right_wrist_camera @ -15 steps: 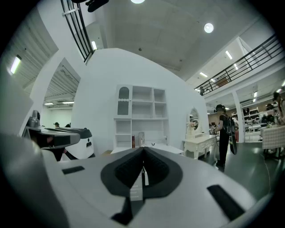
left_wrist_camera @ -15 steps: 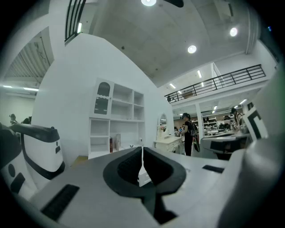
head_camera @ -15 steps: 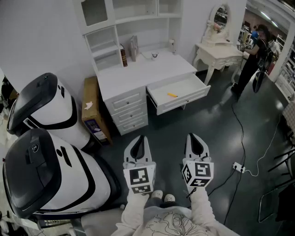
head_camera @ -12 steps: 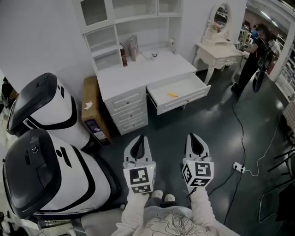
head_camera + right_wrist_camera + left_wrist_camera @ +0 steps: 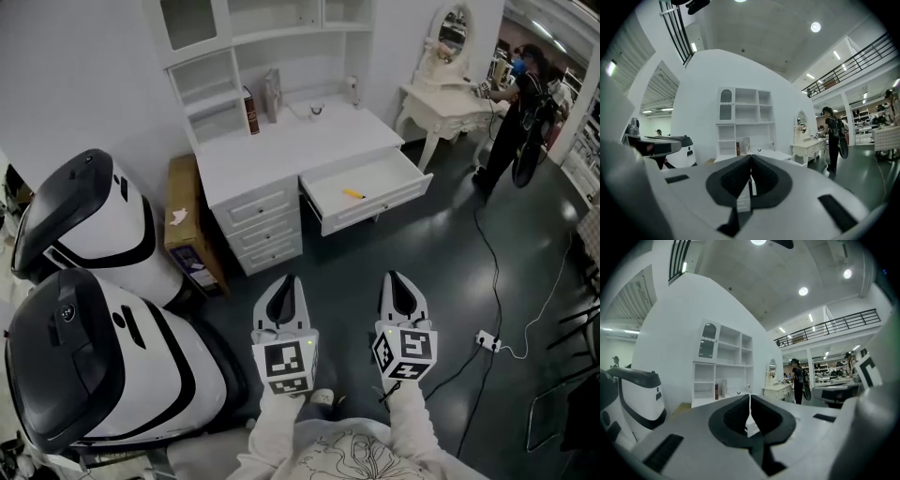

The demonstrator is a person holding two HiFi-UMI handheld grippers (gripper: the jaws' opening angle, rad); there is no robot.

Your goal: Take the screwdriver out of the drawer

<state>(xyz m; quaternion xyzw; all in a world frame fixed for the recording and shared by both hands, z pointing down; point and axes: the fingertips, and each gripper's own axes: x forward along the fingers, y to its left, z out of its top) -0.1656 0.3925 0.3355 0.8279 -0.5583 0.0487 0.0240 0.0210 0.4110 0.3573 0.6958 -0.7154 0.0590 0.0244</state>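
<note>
Bare floor (image 5: 375,258) leads straight to the open drawer (image 5: 380,208); bulky white machines (image 5: 103,356) and a cardboard box (image 5: 183,220) crowd the left.

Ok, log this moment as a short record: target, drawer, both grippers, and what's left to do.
target: yellow screwdriver, lying inside the drawer
drawer state: pulled open from the white desk
left: left gripper, jaws together, nothing held, well short of the drawer
right: right gripper, jaws together, nothing held, well short of the drawer
remaining: screwdriver not yet touched; likely next is to approach the drawer and open a gripper
</note>
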